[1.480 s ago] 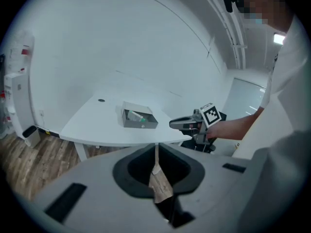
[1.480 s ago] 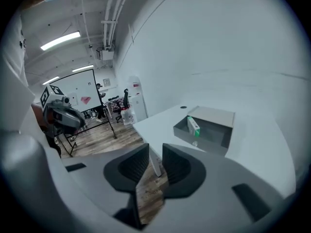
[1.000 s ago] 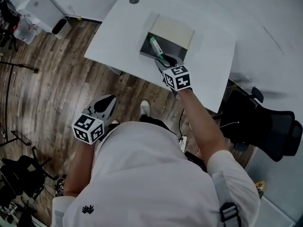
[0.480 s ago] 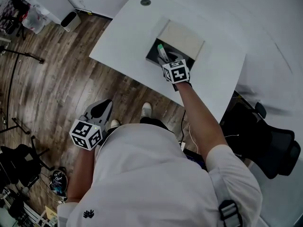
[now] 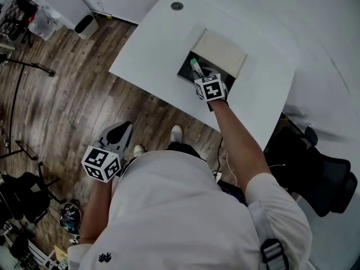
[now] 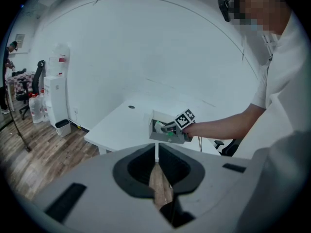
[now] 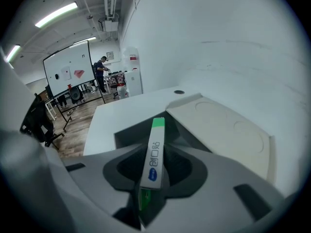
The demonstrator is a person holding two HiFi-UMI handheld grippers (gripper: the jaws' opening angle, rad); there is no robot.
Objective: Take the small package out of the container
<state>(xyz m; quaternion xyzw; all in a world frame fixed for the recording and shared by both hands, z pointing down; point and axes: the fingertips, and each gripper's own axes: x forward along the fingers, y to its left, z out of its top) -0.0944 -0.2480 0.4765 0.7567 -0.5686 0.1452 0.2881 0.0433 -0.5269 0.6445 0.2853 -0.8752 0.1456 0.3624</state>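
Observation:
The small package (image 5: 196, 67), a slim white box with green ends, stands on edge in the dark grey container (image 5: 184, 73) on the white table (image 5: 152, 49). My right gripper (image 5: 201, 76) reaches into the container. In the right gripper view the package (image 7: 156, 130) runs lengthwise between the jaws of the right gripper (image 7: 154, 159), which are closing and press its sides. The container's cream lid (image 5: 223, 50) lies folded back behind it. My left gripper (image 5: 124, 127) hangs low over the wood floor, away from the table. The left gripper (image 6: 156, 154) has its jaws together and holds nothing.
A round grommet (image 5: 177, 6) sits at the table's far side. A black office chair (image 5: 320, 167) stands to the right of the table. A small bin (image 5: 85, 24) and a water dispenser (image 6: 56, 89) stand by the wall. A whiteboard (image 7: 68, 72) and a person (image 7: 101, 69) are far off.
My right gripper has pushed forward into the container until the package lies between its jaws. The left gripper has stayed low by my side.

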